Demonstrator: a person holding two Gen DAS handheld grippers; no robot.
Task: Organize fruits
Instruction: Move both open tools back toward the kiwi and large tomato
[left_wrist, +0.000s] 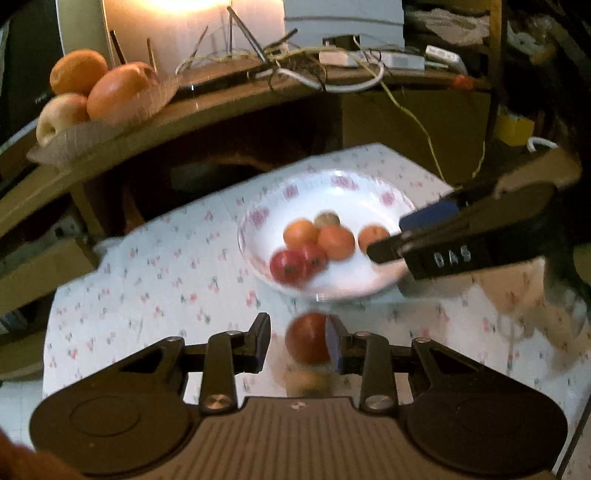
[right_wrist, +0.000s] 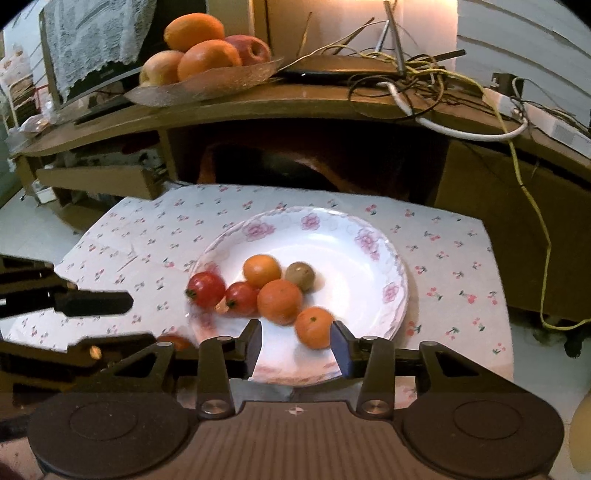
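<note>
A white floral plate (right_wrist: 373, 295) near the middle of the cloth-covered bench (right_wrist: 461, 251) carries three oranges, two tomatoes and a kiwi, as two hand-held grippers work over the fruit. The left hand-held gripper (left_wrist: 298, 341) stands released at the bench's near edge, its jaws apart around a lone tomato (left_wrist: 306, 338) that sits on the cloth just short of the plate; the right-hand pad seems to touch the fruit while the other stands clear. A brownish fruit (left_wrist: 304, 382), too blurred to name, lies closer in beneath the jaws. The right hand-held gripper (right_wrist: 297, 341) is likewise released, hovering over the plate's near rim with the nearest orange (right_wrist: 314, 326) just ahead, close beside its right-hand finger. The tomato looks light, smooth-skinned and soft, so it would likely bruise or split under a hard squeeze and could roll on the cloth; a gentle hold across its widest part seems safest. The orange appears firmer, with a rougher rind offering better grip, though it could roll just as readily inside the slick plate.
</note>
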